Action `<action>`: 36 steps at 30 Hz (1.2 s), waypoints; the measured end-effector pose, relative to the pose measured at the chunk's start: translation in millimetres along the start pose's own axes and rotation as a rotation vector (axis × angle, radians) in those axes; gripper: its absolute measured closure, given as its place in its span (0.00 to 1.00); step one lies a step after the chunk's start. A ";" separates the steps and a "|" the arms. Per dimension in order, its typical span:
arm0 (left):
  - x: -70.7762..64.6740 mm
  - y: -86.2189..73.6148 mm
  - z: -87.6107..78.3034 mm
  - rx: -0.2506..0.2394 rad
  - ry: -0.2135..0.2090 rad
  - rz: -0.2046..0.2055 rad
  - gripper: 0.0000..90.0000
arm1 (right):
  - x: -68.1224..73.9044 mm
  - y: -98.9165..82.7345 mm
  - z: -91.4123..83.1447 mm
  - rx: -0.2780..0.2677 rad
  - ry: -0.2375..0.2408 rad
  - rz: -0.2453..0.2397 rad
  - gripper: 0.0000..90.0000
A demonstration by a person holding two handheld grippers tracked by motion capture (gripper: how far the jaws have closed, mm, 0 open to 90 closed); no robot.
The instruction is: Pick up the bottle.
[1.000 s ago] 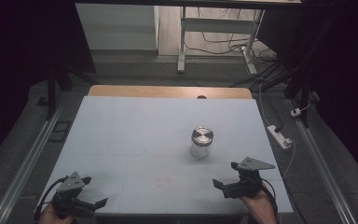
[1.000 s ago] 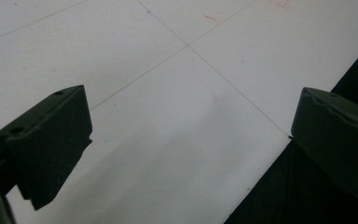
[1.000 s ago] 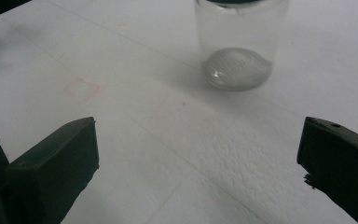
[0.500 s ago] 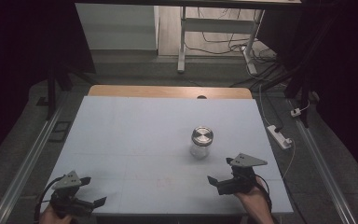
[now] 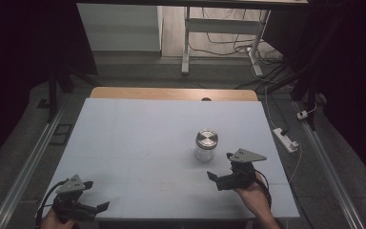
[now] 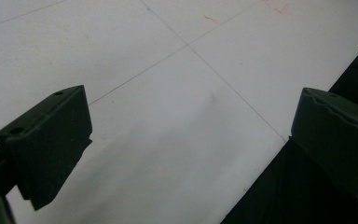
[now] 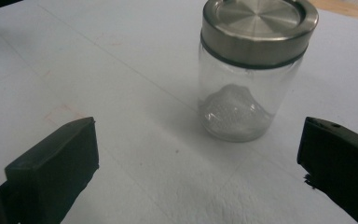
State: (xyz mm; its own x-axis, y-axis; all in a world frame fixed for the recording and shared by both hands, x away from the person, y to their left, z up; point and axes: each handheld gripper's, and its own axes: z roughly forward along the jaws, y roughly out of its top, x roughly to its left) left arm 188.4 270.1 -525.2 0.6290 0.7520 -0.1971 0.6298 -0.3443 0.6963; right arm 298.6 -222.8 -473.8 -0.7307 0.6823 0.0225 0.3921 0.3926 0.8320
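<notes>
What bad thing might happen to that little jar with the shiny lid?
The glass jar stands upright and free on the table, ahead of the open right tool. If one jaw bumps it first, it may tip and roll. Glass is smooth, so it might slip from the jaws. The metal lid may be loose.

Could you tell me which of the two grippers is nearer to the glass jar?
The right gripper: it sits just in front of the jar, jaws open toward it, while the left gripper is at the table's near-left corner.

Both grippers black, blocky matte jaws, grey three-cornered top plates, black trailing cables; forearms unsleeved.
</notes>
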 end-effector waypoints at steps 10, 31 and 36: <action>-7.1 2.9 6.0 0.061 0.031 0.056 0.00 | -8.9 8.9 6.8 -0.025 -0.008 0.024 0.00; -6.2 2.5 4.9 0.049 0.027 0.049 0.00 | -22.5 32.6 35.7 -0.004 -0.014 0.011 0.00; -5.8 2.4 4.9 0.049 0.025 0.045 0.00 | -27.7 37.3 44.1 0.023 -0.031 0.022 0.00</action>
State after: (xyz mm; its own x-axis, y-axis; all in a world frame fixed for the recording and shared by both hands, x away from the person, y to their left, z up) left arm 188.5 262.2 -525.7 0.6460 0.7488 -0.1484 0.6230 -0.4049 0.6693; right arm 358.1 -199.9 -467.8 -0.7042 0.7096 0.0230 0.4206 0.3909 0.8187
